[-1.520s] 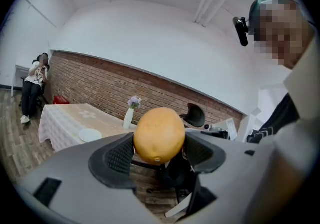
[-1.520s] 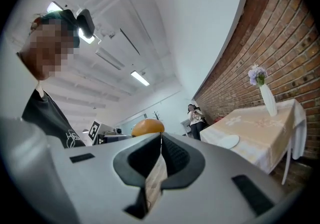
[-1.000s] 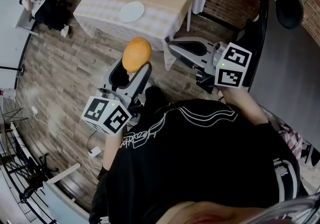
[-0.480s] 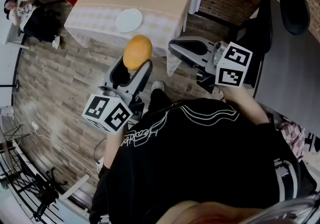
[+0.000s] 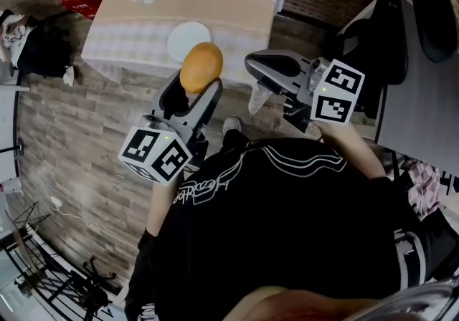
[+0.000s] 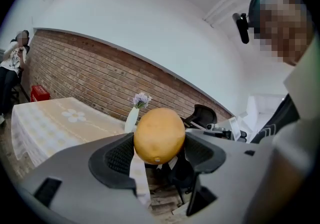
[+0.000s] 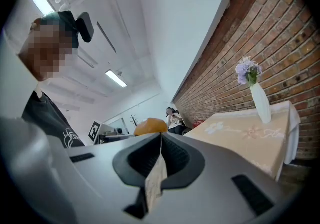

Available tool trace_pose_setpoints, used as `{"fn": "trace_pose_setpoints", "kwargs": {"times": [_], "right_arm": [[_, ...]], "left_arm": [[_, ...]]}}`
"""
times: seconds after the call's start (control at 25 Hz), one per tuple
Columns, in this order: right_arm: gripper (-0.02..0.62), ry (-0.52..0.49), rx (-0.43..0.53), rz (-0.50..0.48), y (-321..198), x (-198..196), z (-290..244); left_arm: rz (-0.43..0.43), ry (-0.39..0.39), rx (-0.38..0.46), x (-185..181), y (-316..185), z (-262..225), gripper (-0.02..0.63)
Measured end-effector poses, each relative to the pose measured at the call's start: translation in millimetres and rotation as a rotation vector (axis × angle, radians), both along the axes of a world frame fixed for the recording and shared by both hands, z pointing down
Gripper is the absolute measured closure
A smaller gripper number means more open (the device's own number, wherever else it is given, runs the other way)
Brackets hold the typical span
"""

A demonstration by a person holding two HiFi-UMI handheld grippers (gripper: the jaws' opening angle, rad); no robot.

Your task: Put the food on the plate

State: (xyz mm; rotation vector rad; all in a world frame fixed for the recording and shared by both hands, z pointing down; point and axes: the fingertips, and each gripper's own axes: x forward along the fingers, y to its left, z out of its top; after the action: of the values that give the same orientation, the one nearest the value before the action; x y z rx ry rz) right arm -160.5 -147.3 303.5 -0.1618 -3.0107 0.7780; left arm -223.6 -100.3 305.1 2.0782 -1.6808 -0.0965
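The left tool point(image 5: 195, 90) and right tool point(image 5: 254, 67) have pale grey moulded shells with black ribbed pads point(image 6: 120, 157) inside the jaws. Behind each tool sits a white cube point(image 5: 154, 156) printed with black square markers, with a small green light. The person wears a black top point(image 5: 287, 241) with white outline print, perhaps lettering, and a black head-mounted camera point(image 7: 82, 25).

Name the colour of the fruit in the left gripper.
Orange-yellow fruit, clearest in the left gripper view.
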Motion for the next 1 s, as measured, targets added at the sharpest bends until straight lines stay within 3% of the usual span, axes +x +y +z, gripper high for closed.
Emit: {"fn": "trace_pose_setpoints", "kwargs": {"times": [0.8, 1.0], "right_arm": [[0.598, 0.082, -0.076, 0.184, -64.2, -74.3, 42.0], [0.598, 0.095, -0.101, 0.214, -69.9, -84.7, 55.2]], "left_arm": [[0.125, -0.008, -0.078, -98.9, -81.0, 51.2, 0.295], [0.126, -0.066, -0.114, -119.4, -91.5, 79.8, 0.295]]}}
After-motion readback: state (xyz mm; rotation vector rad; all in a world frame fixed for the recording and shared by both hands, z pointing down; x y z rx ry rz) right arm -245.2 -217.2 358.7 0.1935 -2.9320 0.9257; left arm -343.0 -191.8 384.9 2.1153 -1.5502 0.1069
